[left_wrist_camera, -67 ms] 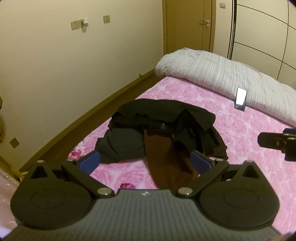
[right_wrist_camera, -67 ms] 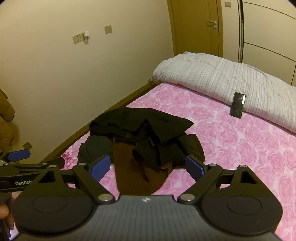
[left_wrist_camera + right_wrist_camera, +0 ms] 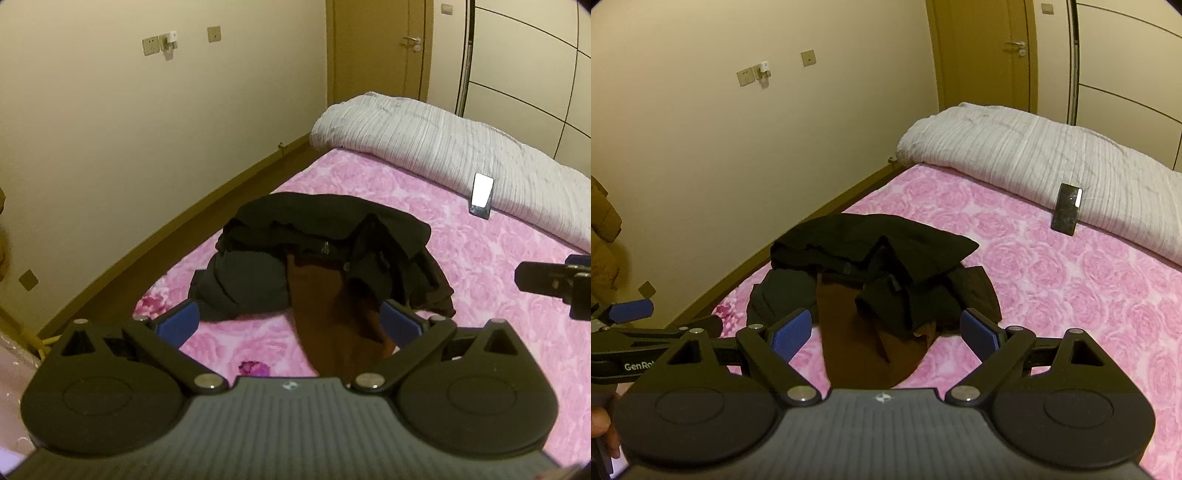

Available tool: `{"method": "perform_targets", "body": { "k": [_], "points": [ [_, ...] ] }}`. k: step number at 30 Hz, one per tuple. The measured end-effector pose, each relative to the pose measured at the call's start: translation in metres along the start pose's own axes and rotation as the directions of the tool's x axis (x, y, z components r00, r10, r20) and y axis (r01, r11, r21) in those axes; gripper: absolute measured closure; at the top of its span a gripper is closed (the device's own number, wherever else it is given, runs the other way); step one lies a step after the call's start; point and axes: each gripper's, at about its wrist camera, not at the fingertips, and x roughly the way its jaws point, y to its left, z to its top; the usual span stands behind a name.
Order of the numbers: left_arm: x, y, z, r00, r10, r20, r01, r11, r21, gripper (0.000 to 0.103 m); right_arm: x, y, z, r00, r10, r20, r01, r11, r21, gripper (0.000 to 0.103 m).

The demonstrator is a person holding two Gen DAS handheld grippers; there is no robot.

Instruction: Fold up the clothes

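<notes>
A crumpled pile of black clothes [image 3: 325, 236] [image 3: 886, 251] lies on the pink rose-patterned bed [image 3: 498, 280] [image 3: 1071, 295]. A brown garment [image 3: 332, 314] [image 3: 857, 332] runs out of the pile toward me. My left gripper [image 3: 290, 323] hovers open above the brown garment's near end, holding nothing. My right gripper [image 3: 886, 332] is open too, just short of the pile, with the brown cloth between its blue pads but untouched. The right gripper's tip [image 3: 546, 280] shows at the right edge of the left wrist view. The left gripper's blue finger [image 3: 631, 310] shows at the left edge of the right wrist view.
A rolled white striped duvet [image 3: 443, 155] [image 3: 1052, 158] lies across the far end of the bed, with a phone [image 3: 482, 199] [image 3: 1067, 214] leaning against it. A cream wall [image 3: 110, 147] and wooden floor strip [image 3: 184, 229] run along the left; a door [image 3: 376, 48] stands behind.
</notes>
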Motion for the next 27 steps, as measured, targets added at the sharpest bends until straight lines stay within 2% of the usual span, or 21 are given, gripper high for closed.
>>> {"method": "perform_targets", "body": {
  "k": [9, 13, 27],
  "points": [
    [0.001, 0.002, -0.007, 1.000, -0.004, -0.024, 0.003, 0.999, -0.035, 0.000, 0.007, 0.003, 0.000, 1.000, -0.006, 0.000, 0.006, 1.000, -0.013, 0.014],
    [0.012, 0.005, 0.002, 0.999, -0.013, -0.042, 0.011, 0.999, -0.037, 0.000, 0.006, 0.002, 0.005, 1.000, 0.002, -0.016, -0.003, 1.000, -0.014, 0.014],
    [0.010, 0.003, 0.000, 0.999, -0.011, -0.040, 0.009, 0.999, -0.033, 0.000, 0.010, -0.001, 0.002, 1.000, 0.002, -0.022, -0.002, 1.000, -0.007, 0.014]
  ]
}}
